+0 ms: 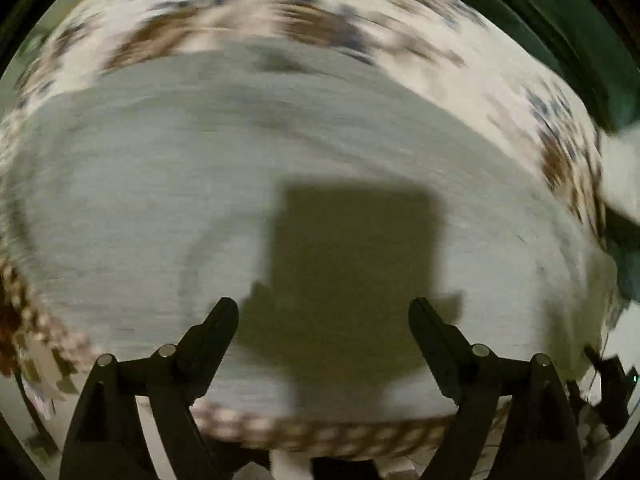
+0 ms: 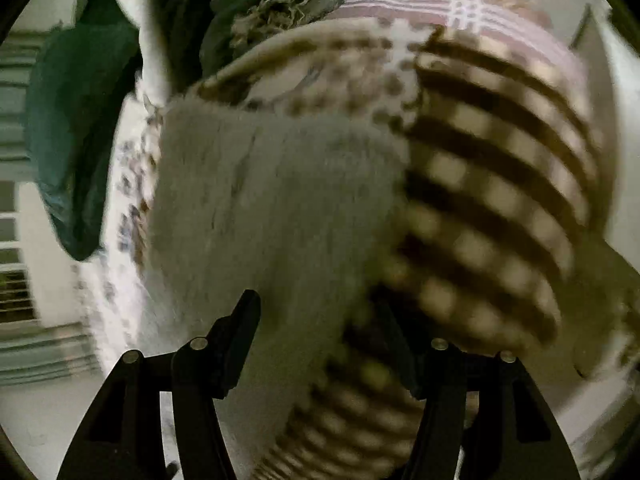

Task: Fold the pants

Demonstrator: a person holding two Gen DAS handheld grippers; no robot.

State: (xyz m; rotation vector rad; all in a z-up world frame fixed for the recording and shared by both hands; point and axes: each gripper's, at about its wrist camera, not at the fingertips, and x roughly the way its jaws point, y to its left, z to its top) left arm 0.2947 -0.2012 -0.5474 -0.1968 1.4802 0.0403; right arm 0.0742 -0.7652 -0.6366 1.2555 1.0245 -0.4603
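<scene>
Light grey pants (image 1: 248, 168) lie flat on a patterned cover and fill most of the left wrist view, blurred by motion. My left gripper (image 1: 323, 314) is open and empty, close above the cloth, and throws a dark shadow on it. In the right wrist view the same grey pants (image 2: 272, 208) show as a folded or bunched mass. My right gripper (image 2: 320, 312) is open above their near end; its right finger is blurred against the checked cover.
A brown and cream checked cover (image 2: 492, 200) lies under the pants, with a flowered cream part (image 1: 320, 16) beyond them. Dark green cloth (image 2: 76, 128) and a pink striped fringed cloth (image 2: 440, 8) lie at the far side. A pale wall and floor are at the left.
</scene>
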